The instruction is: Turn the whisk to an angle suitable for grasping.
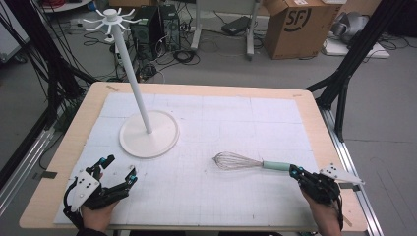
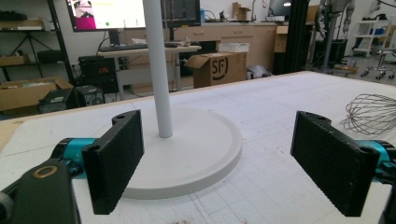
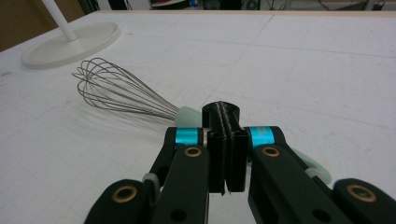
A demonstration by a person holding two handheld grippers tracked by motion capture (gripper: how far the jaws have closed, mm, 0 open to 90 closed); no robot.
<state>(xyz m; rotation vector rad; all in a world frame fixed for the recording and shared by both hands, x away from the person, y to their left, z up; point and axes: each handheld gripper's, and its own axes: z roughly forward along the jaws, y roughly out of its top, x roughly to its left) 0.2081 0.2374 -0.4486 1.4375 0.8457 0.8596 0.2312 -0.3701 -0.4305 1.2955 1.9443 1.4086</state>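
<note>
Mint-green handle, wire head: the whisk (image 1: 246, 162) lies on the table's right half. Right gripper (image 3: 226, 122) rides over the handle, jaws clamped together, nothing between; it should reopen and straddle mid-handle squarely. Left gripper (image 1: 117, 168) waits, jaws wide, near the stand (image 1: 149, 132).

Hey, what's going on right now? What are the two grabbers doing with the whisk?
Right gripper shut, over the whisk handle. Left gripper open, empty, near the white stand. Nothing in the way.

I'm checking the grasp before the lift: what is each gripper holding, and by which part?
The left gripper holds nothing. The right gripper is shut, seemingly on the whisk at its pale green handle.
</note>
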